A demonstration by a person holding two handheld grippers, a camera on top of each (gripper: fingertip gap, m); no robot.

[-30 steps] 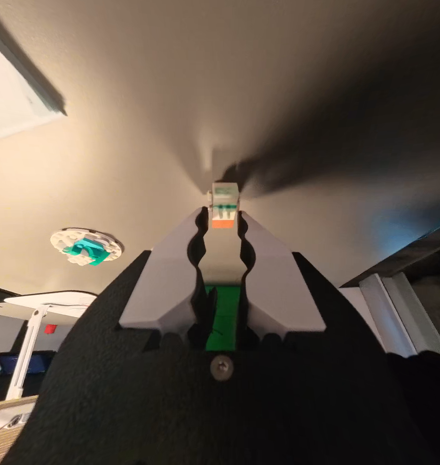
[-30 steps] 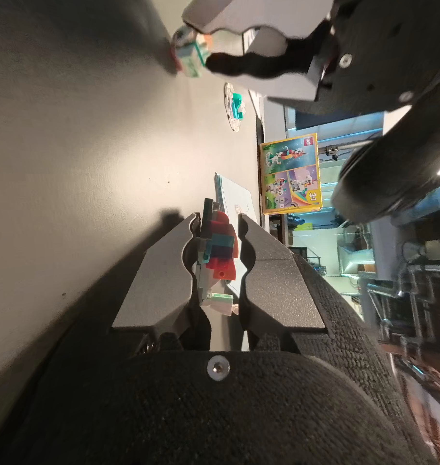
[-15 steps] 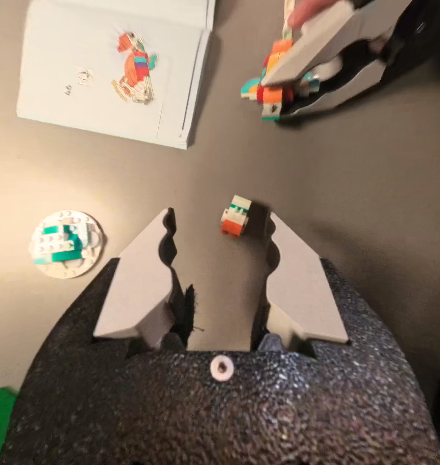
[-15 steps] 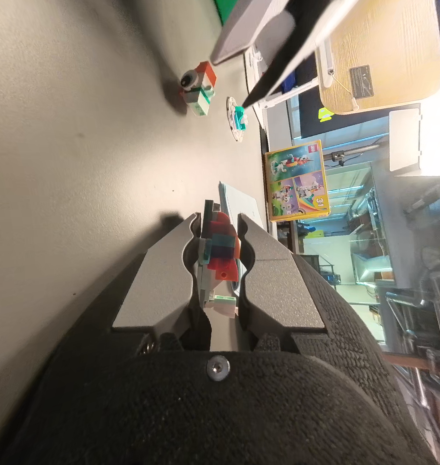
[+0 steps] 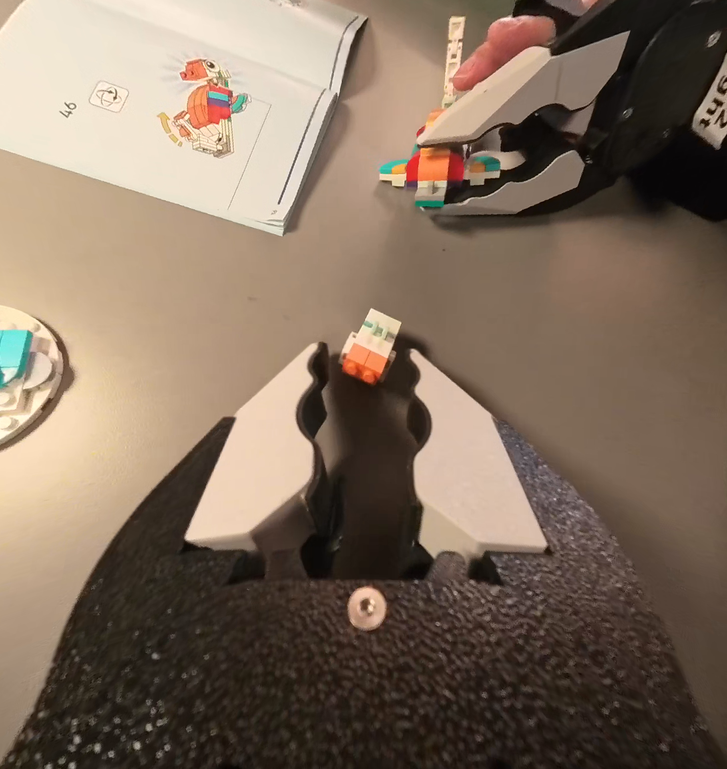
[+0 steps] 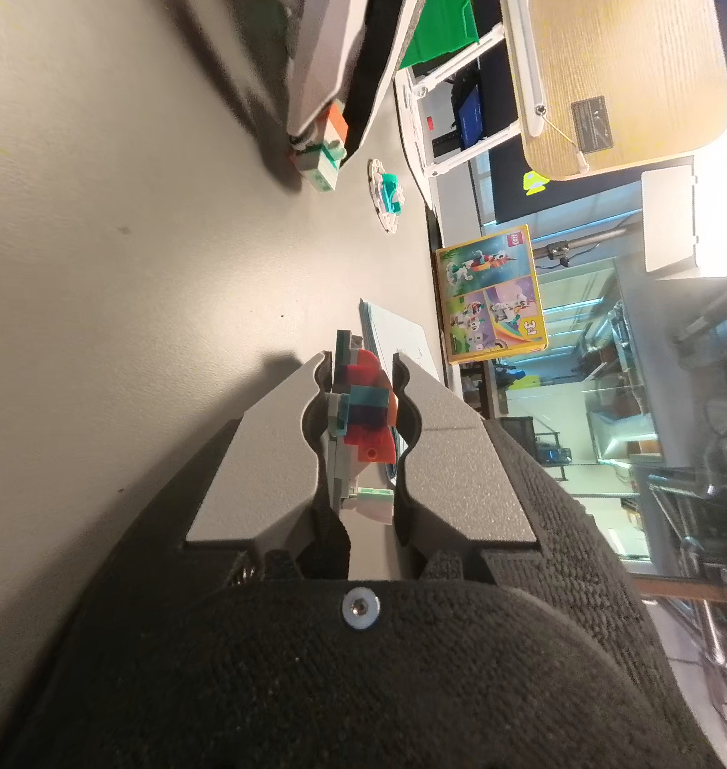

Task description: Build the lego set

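While the right gripper (image 6: 359,366) pinched the fish body (image 6: 364,416) steady, the left gripper (image 5: 364,353) straddled the small head piece (image 5: 370,351), jaws spread, probably for regrasping.

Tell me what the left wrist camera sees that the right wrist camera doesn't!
Only the left wrist view shows the open page of the instruction booklet with its drawing, a thumb on the right gripper, and a white strip piece behind it.

Only the right wrist view shows the yellow set box standing at the table edge, and the room beyond.

Both show the small orange-and-white block lying between the open left gripper's tips, the round white plate with teal bricks, and the colourful model clamped in the right gripper.
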